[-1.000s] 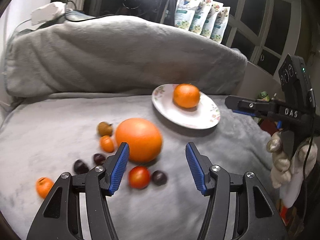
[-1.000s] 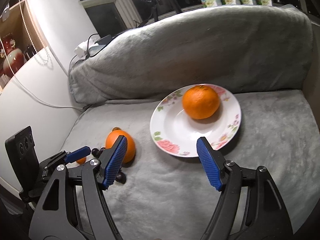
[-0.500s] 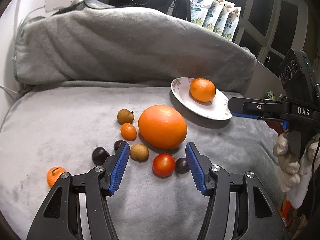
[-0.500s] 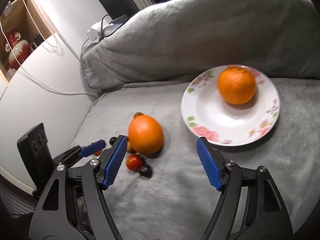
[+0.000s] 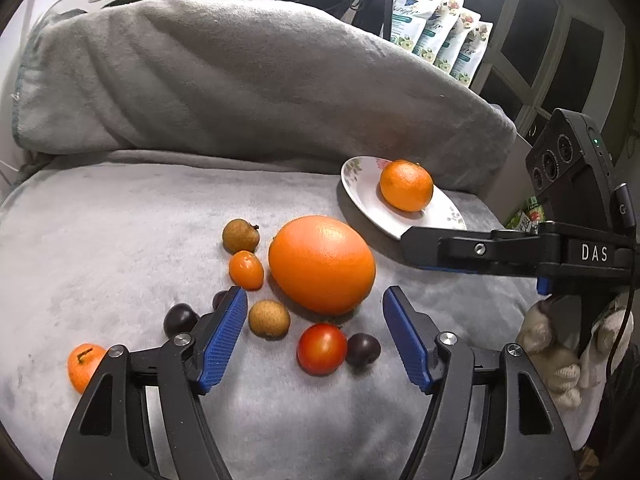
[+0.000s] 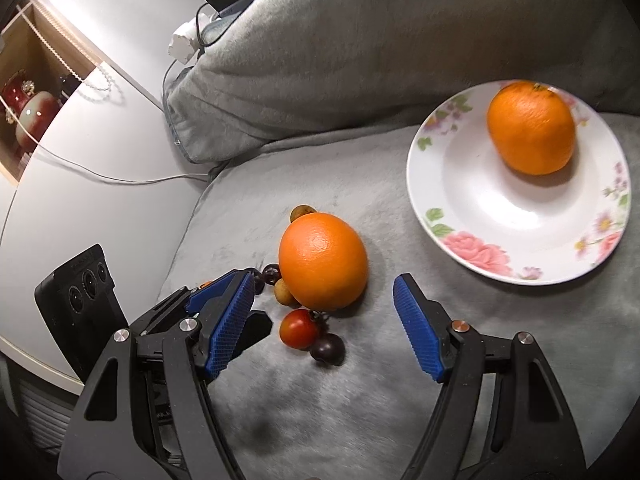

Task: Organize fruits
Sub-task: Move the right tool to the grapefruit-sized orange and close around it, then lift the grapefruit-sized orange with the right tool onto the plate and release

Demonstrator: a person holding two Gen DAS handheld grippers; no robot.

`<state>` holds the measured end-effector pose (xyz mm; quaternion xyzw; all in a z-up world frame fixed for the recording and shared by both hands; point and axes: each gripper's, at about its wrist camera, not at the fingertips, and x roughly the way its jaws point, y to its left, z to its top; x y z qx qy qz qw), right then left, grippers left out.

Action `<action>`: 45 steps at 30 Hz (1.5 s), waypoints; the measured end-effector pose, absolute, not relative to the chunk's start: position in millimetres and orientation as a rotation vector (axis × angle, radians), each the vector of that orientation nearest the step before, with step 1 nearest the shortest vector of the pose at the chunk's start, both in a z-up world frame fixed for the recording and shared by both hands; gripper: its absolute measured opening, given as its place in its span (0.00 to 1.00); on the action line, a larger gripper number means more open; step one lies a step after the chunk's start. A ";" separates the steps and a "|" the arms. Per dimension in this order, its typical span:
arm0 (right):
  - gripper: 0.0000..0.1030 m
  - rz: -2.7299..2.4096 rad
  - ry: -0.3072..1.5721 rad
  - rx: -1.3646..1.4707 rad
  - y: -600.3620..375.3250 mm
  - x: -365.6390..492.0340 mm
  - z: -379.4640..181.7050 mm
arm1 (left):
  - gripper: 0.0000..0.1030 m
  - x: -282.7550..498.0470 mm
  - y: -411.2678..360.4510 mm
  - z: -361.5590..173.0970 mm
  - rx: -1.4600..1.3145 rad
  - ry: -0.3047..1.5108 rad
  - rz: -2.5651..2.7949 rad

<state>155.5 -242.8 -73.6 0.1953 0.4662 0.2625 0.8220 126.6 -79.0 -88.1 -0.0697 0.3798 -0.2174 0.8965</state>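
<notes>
A large orange [image 5: 322,264] [image 6: 323,261] lies on the grey blanket among small fruits: a red tomato [image 5: 321,349] [image 6: 298,328], dark plums [image 5: 363,349] [image 6: 327,348], brown longans [image 5: 269,318] and kumquats [image 5: 246,269]. A smaller orange [image 5: 406,185] [image 6: 531,128] sits on the floral plate [image 5: 360,192] [image 6: 460,200]. My left gripper [image 5: 312,312] is open just in front of the large orange. My right gripper [image 6: 324,298] is open, its fingers astride the large orange's near side. Both are empty.
A grey covered backrest [image 5: 240,80] rises behind the fruits. Pouches [image 5: 440,40] stand beyond it. A white table with a cable [image 6: 80,160] lies to the left. Another kumquat [image 5: 84,366] lies at the near left.
Both grippers have moved toward the large orange. The right gripper has swung left from the plate to the fruit cluster. Both have stayed open.
</notes>
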 end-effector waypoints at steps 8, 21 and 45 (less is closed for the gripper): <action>0.73 0.568 1.026 0.434 -230.8 169.3 -83.6 | 0.68 138.2 -83.7 -95.0 -0.154 0.803 -0.472; 0.73 0.574 1.058 0.460 -219.1 184.9 -91.6 | 0.68 147.8 -90.2 -100.2 -0.157 0.821 -0.503; 0.63 0.571 1.106 0.467 -213.7 195.0 -96.6 | 0.63 150.3 -100.2 -106.9 -0.115 0.827 -0.516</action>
